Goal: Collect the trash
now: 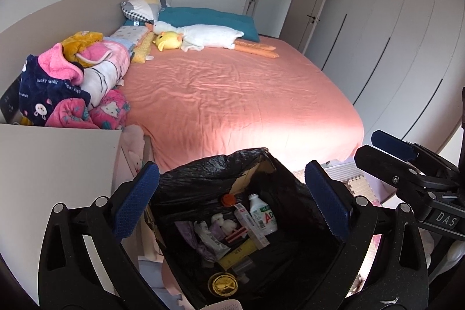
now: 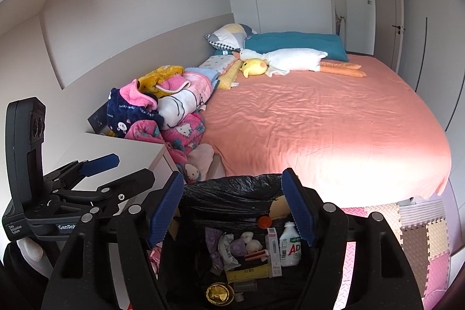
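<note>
1. Now both of your grippers hang over the bin [image 1: 221,164], a box lined with a black bag that stands at the foot of the bed [image 1: 232,95].
2. Your left gripper [image 1: 232,202] has its blue pads spread wide above the bin's mouth, with nothing between them.
3. Your right gripper [image 2: 234,215] also stands open over the bin, its pads apart and empty, though not spread as wide as the left.
4. Inside the bin lies the trash: a white plastic bottle [image 1: 263,215] with a green label near the far right side, a slim carton [image 1: 250,225] leaning against it, an orange cap [image 1: 228,200] just behind, crumpled wrappers [image 1: 209,237] to the left, a yellow box [image 1: 241,252] in the middle and a gold foil disc [image 1: 222,285] nearest you.
5. Left of the bin stands a white side table [image 2: 122,153]; beyond it a heap of pink and navy clothes [image 2: 162,112] rests on the bed.
6. Right of the bin, foam floor mats [image 2: 418,234] cover the floor.
</note>
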### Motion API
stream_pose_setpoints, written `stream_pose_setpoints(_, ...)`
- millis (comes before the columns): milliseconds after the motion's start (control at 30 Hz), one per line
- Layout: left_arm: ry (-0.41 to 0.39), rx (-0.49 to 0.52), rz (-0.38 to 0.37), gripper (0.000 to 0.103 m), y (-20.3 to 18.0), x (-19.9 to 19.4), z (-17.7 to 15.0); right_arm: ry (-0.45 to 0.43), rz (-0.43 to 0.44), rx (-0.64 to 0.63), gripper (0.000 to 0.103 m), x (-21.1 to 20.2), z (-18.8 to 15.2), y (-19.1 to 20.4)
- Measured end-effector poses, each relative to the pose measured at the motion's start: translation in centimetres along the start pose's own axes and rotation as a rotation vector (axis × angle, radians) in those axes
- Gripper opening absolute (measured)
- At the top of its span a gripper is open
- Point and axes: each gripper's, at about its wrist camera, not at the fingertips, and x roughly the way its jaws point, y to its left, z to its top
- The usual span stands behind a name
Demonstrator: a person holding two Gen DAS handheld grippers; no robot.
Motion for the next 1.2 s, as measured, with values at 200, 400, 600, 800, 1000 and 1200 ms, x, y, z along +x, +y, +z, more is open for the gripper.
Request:
stream_pose_setpoints(200,0.019,-0.019,0.015,0.096,0.27,-0.09,0.03,0.0,0.001,0.001,0.071,-0.03,0.03,-0.01)
stream_pose_setpoints(400,0.028,-0.021,0.02,0.096,0.23,-0.03,0.03,0.001,0.005,0.001,0.071,-0.01,0.08,0.15)
stream_pose_setpoints(600,0.03,-0.016,0.011,0.096,0.2,-0.16,0.11,0.0,0.004,0.0,0.071,-0.07,0.13,0.28)
stream_pose_setpoints(800,0.023,-0.007,0.014,0.096,-0.14,-0.18,0.18,0.001,0.005,0.0,0.071,-0.07,0.11,0.27)
stream_pose_setpoints(1000,0.015,0.01,0.015,0.096,-0.48,-0.25,0.28,0.001,0.005,0.001,0.071,-0.05,0.09,0.25)
stream_pose_setpoints(1200,0.025,0.006,-0.004,0.096,-0.61,-0.2,0.25,0.005,0.006,0.0,0.071,0.0,0.11,0.23)
